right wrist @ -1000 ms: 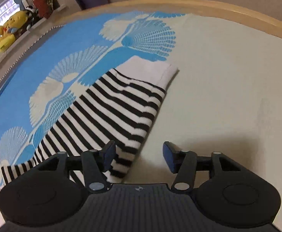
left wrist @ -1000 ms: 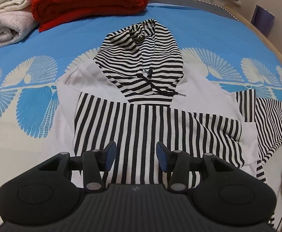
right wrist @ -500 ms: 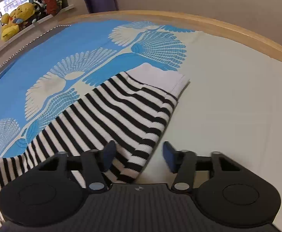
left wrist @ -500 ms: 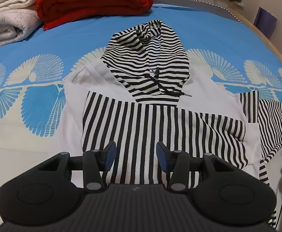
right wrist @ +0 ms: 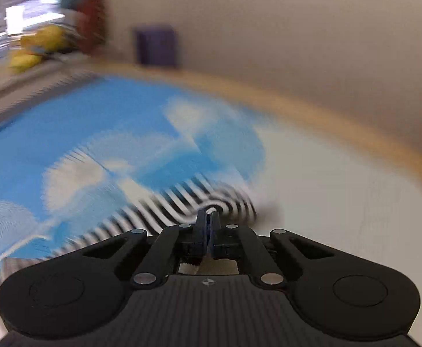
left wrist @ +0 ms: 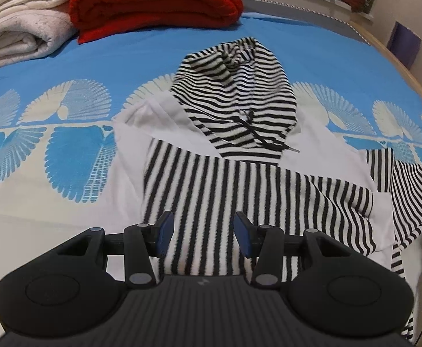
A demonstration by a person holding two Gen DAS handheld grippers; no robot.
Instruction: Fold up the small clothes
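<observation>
Bed point(left wrist: 159, 66) w/ blue sheet; hoodie point(left wrist: 239, 179) flat on it, hood up top, red blanket point(left wrist: 153, 0) behind. My L gripper point(left wrist: 201, 232) over hem, jaws wide apart, nothing in them. R gripper point(right wrist: 209, 217) clamped on sleeve point(right wrist: 182, 202) edge; R view blurred.

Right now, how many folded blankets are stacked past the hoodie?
2: a red one beyond the hood, and a cream one beside it at far left. More may lie outside the frame.
</observation>
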